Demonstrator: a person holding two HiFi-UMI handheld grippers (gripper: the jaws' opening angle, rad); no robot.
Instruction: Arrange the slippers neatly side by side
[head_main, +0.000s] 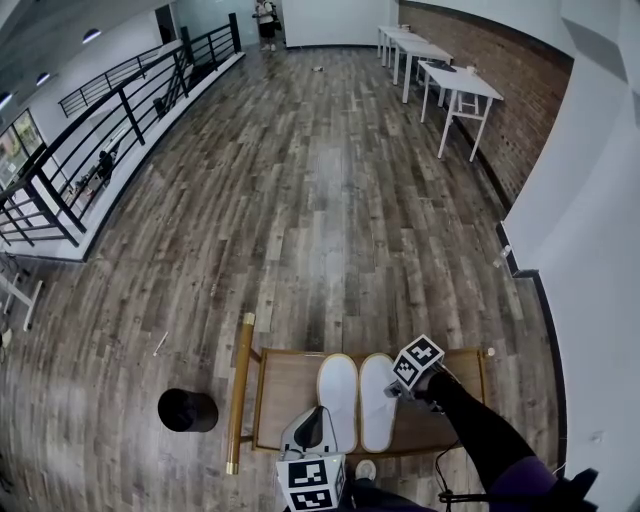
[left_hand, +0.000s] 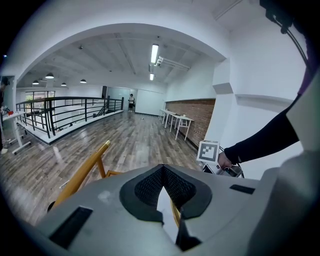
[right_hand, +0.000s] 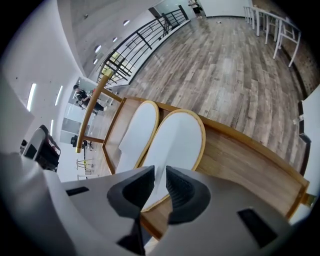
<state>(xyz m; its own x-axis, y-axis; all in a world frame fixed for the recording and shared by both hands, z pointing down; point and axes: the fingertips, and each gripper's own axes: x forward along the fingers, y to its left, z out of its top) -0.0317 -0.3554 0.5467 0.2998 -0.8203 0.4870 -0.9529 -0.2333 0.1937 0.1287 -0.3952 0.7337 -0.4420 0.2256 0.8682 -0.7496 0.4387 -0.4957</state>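
Observation:
Two white slippers with tan edging lie side by side, soles up, on a low wooden table (head_main: 285, 385): the left slipper (head_main: 338, 400) and the right slipper (head_main: 377, 400) touch along their inner edges. My right gripper (head_main: 393, 392) hovers over the right slipper's outer edge, pointing steeply down. Its jaws stand apart, and the right slipper (right_hand: 175, 142) shows through the gap with the left slipper (right_hand: 136, 132) beside it; the right gripper (right_hand: 159, 182) holds nothing. My left gripper (head_main: 312, 422) sits at the table's near edge by the left slipper's heel. The left gripper (left_hand: 161, 172) has its pads meeting at the tips.
A yellow wooden rail (head_main: 240, 385) runs along the table's left side. A black round object (head_main: 187, 410) stands on the plank floor to the left. A white wall (head_main: 590, 250) rises at the right, white desks (head_main: 455, 85) at the far right, a black railing (head_main: 110, 120) at the left.

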